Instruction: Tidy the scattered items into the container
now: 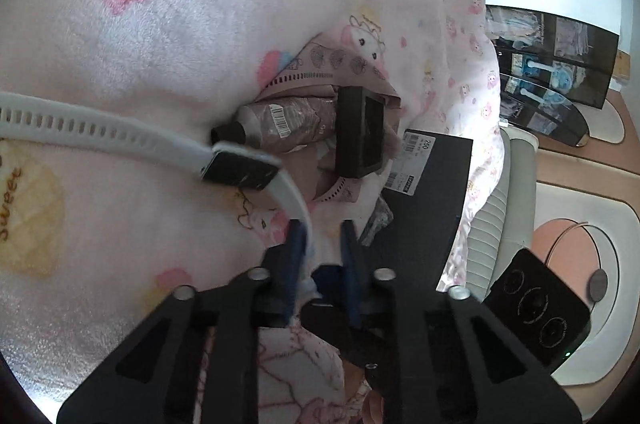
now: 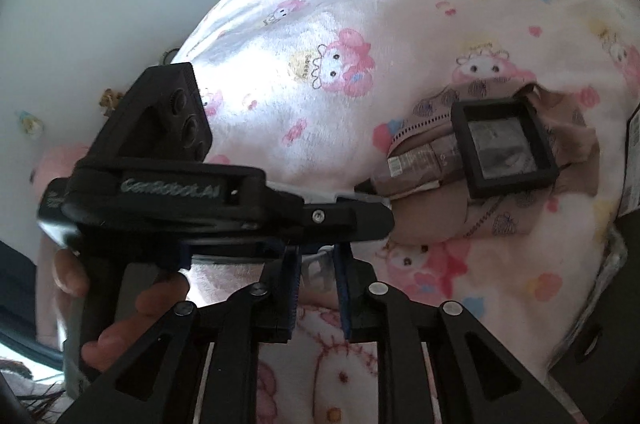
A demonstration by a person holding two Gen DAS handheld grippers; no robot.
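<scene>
A white smartwatch with a black face (image 1: 240, 169) hangs from my left gripper (image 1: 320, 244), whose jaws pinch the end of its strap; the other strap end stretches left. Beyond it a pink patterned pouch (image 1: 320, 71) lies open on the blanket, holding a brown tube (image 1: 288, 121) and a black square frame box (image 1: 360, 133). The pouch (image 2: 560, 119), the tube (image 2: 420, 163) and the box (image 2: 504, 147) also show in the right wrist view. My right gripper (image 2: 318, 272) has its jaws narrowly apart around something pale and blurred, just below the left gripper's body (image 2: 200, 191).
A pink cartoon-print blanket (image 1: 140, 23) covers the bed. A black box with a barcode label (image 1: 432, 191) lies to the right of the pouch. Beyond the bed edge are a floor mat (image 1: 580, 264) and a dark cabinet (image 1: 560, 63).
</scene>
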